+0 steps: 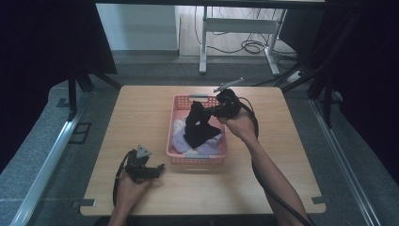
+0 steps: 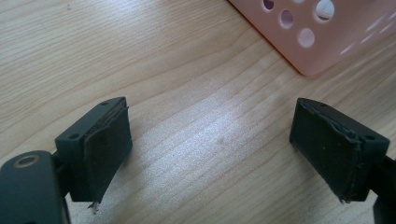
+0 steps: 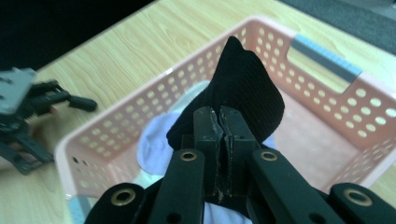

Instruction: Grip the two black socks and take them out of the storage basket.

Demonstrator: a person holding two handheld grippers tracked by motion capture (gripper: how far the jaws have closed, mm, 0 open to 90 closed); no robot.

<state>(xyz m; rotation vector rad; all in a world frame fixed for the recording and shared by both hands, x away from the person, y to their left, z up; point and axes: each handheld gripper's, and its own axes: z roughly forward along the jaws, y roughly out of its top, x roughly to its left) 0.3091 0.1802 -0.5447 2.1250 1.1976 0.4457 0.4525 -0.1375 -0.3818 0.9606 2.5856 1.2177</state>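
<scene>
A pink perforated basket (image 1: 177, 105) stands mid-table and holds pale lilac and white cloths (image 1: 181, 140). My right gripper (image 1: 207, 113) is shut on a black cloth (image 1: 200, 127), which hangs from it over the basket. Seen along the right gripper (image 3: 220, 120), its jaws are pressed together with the black cloth (image 3: 247, 93) pinched between them above the basket (image 3: 327, 121). Down by the table's near left side, my left gripper (image 1: 157, 169) rests just above the wood. Its fingers (image 2: 105, 149) stand wide apart with bare table between them.
The basket's corner (image 2: 313, 32) lies just ahead and right of the left gripper. Wooden table (image 1: 141, 108) surrounds the basket. A white desk frame (image 1: 235, 28) with cables stands on the floor behind. Dark curtains flank both sides.
</scene>
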